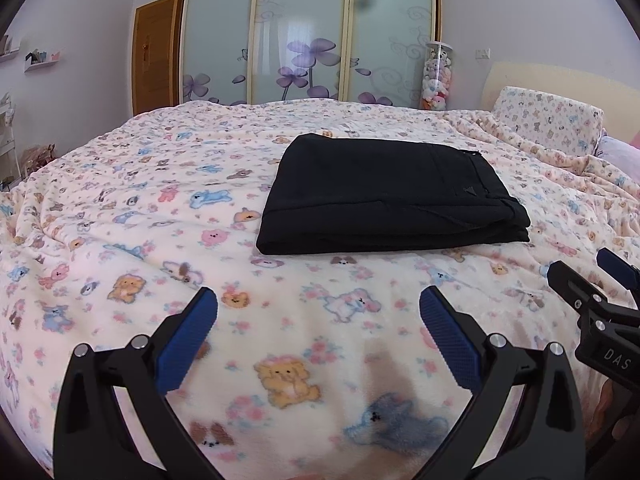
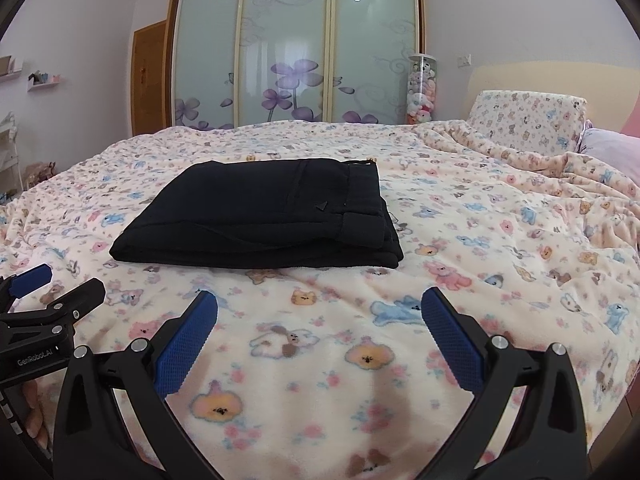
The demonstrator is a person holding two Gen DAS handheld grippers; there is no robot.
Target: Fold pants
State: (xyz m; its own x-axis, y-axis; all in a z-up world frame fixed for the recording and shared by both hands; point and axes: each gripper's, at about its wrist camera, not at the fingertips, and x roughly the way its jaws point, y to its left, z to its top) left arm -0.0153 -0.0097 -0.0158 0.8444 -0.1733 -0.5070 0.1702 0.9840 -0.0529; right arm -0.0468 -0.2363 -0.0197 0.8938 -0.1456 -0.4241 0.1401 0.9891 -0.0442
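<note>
Black pants (image 1: pixel 390 196) lie folded into a flat rectangle in the middle of the bed, with the waistband on the right side. The same pants (image 2: pixel 264 218) show left of centre in the right wrist view. My left gripper (image 1: pixel 318 300) hovers open over the bedspread, well short of the pants, with nothing between its blue pads. Equally open and empty, my right gripper (image 2: pixel 319 300) hangs at the near side of the pants. Each gripper shows at the edge of the other's view: the right one (image 1: pixel 600 276) and the left one (image 2: pixel 60 284).
The bed (image 1: pixel 120 220) is covered by a pink blanket with an animal print. A matching pillow (image 2: pixel 528 120) leans on the headboard at the right. Behind stand a sliding-door wardrobe (image 1: pixel 312 32), a tube of plush toys (image 1: pixel 437 76) and a wooden door (image 2: pixel 150 76).
</note>
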